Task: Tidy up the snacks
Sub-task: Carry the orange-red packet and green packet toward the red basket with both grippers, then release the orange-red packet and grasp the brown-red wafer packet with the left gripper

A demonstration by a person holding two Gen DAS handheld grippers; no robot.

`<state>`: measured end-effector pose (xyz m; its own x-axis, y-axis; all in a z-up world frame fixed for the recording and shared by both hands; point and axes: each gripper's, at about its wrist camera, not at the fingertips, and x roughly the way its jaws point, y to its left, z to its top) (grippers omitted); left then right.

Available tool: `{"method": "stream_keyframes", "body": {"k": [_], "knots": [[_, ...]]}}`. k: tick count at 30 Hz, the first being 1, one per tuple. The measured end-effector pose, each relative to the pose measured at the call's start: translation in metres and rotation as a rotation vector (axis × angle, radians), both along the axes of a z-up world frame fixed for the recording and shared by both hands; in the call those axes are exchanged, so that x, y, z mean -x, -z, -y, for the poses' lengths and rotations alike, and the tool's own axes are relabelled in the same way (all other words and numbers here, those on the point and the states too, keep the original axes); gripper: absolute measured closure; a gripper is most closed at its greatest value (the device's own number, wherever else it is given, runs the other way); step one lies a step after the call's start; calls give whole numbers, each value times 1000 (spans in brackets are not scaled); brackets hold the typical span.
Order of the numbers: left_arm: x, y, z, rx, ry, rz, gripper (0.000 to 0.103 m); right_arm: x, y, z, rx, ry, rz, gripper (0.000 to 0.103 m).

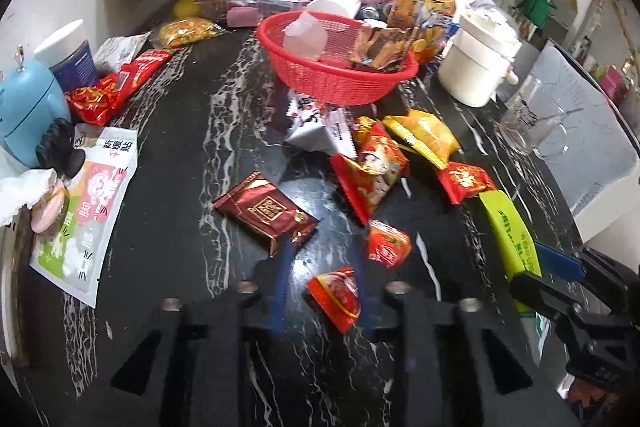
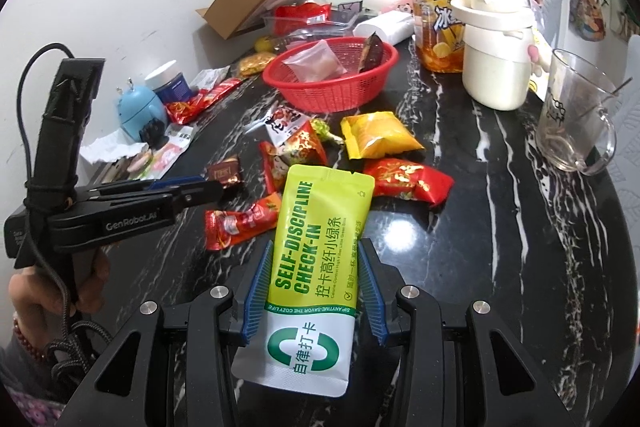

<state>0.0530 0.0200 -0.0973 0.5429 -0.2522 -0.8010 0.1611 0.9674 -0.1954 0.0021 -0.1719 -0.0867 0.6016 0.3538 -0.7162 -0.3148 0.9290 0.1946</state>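
Green pouch (image 2: 316, 267) between right fingers (image 2: 256, 291)

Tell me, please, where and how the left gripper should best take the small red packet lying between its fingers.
Grip the small red packet across its narrow middle, coming down from above. It lies flat and apart from the others on the table, and the left gripper already stands open astride it, so probably only a descent and a close remain.
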Motion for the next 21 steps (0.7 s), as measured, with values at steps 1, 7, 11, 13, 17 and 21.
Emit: {"method": "stream_keyframes", "body": {"k": [1,7,11,13,17,21], "knots": [[-1,0,-1,2,-5,0,47,-1,0,0,0,-2,0,61],[-12,4,-2,-27,-74,14,29,-7,2,-1,-4,-8,-3,61],[-27,15,-4,-37,-131,-32,29,-13,5,0,-3,-7,-9,61],[-31,20,-3,-41,-152,-50,29,-15,7,0,2,-4,-12,61],[-37,25,1,-85,-183,-54,29,-19,8,2,16,3,-11,61],[-40,28,3,-151,-202,-53,29,-21,8,5,11,12,-14,61]]}}
